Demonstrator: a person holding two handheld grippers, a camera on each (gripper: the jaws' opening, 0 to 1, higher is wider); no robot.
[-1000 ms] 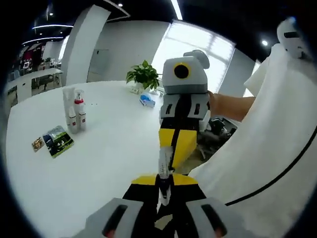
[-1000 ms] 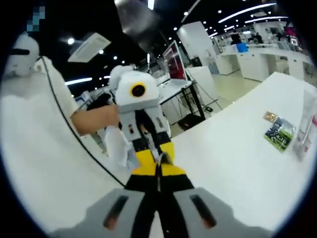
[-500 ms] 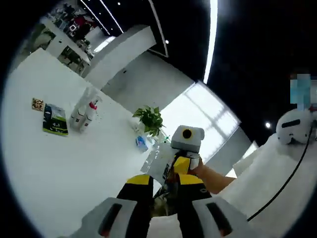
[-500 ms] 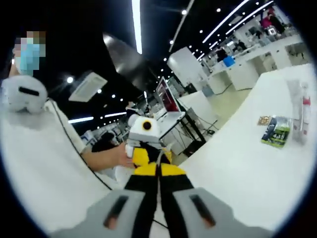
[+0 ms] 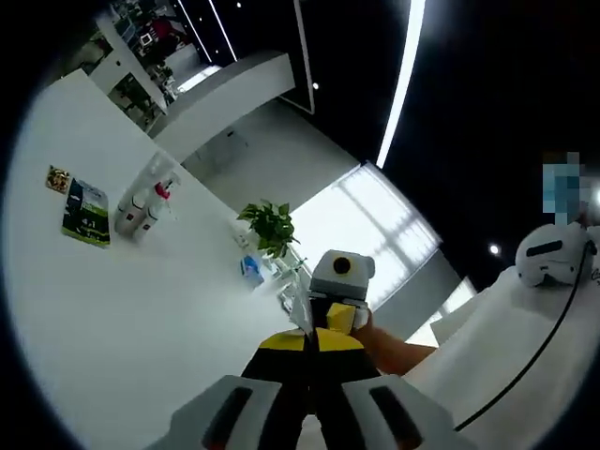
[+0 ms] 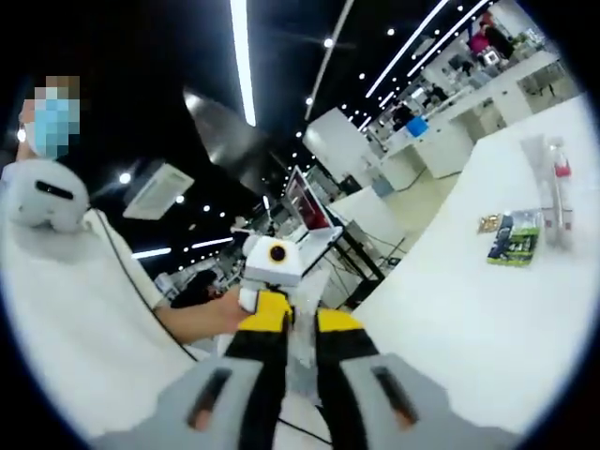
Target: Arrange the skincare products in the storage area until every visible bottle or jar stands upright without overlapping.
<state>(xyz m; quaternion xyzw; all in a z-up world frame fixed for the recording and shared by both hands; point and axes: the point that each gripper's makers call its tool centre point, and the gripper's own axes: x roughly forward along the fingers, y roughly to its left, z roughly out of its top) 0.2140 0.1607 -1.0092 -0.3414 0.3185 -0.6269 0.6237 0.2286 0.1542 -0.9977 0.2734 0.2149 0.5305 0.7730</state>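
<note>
My two grippers face each other above the near edge of the white table point(image 5: 141, 309). A thin clear packet point(image 6: 302, 323) stands between the jaws of my right gripper point(image 6: 305, 328), which is shut on it. In the left gripper view the clear packet point(image 5: 302, 314) sticks up just past my left gripper point(image 5: 313, 345), whose jaws are close together on its lower end. Behind it is the right gripper point(image 5: 336, 281). Far off on the table stand two slim bottles point(image 5: 141, 202), one with a red cap. The bottles point(image 6: 551, 187) are upright.
A green sachet point(image 5: 84, 211) and a small packet point(image 5: 58, 178) lie flat beside the bottles. The green sachet point(image 6: 511, 246) lies near the table's far side. A potted plant point(image 5: 270, 225) and a blue box point(image 5: 251, 270) sit at the table's far edge. A person in white stands close.
Both views have tilted up toward the ceiling. The grippers have drawn a little apart while still facing each other. The clear packet now fills the gap between the right jaws.
</note>
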